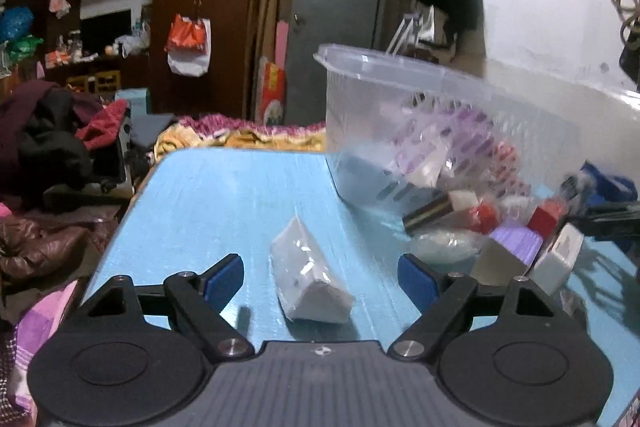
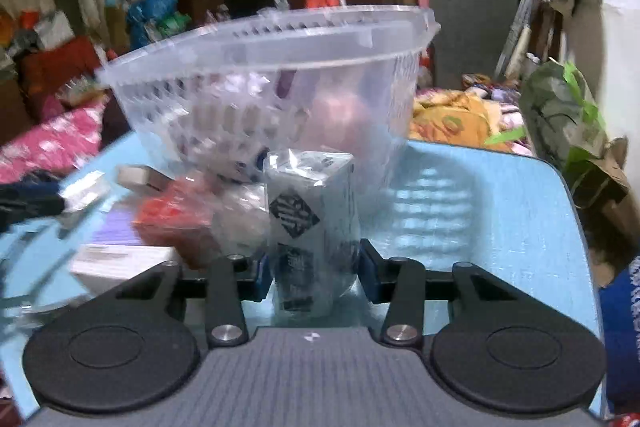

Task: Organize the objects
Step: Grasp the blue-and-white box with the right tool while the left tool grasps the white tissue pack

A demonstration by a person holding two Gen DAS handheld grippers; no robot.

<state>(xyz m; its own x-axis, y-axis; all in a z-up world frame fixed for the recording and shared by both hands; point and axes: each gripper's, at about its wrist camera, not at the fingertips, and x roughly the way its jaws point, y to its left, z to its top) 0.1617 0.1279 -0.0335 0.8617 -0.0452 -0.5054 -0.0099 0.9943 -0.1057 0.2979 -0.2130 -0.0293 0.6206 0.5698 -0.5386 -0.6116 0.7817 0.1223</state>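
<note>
A white packet in clear wrap (image 1: 310,279) lies on the blue table (image 1: 224,195), between the fingers of my left gripper (image 1: 322,277). That gripper stands open and its blue pads (image 1: 224,281) are well clear of the packet. My right gripper (image 2: 314,275) is shut on a plastic-wrapped box with black diamond print (image 2: 310,223), which stands upright on the table (image 2: 500,207). Just behind it is a clear slotted basket (image 2: 280,31) with several items inside. In the left wrist view the basket (image 1: 400,79) is at the right.
A heap of small boxes and wrapped items (image 1: 512,239) lies in front of the basket, among them a red pack (image 2: 172,223) and a white box (image 2: 120,263). Clothes and bags crowd the room past the table's edges. A green bag (image 2: 560,115) stands at the right.
</note>
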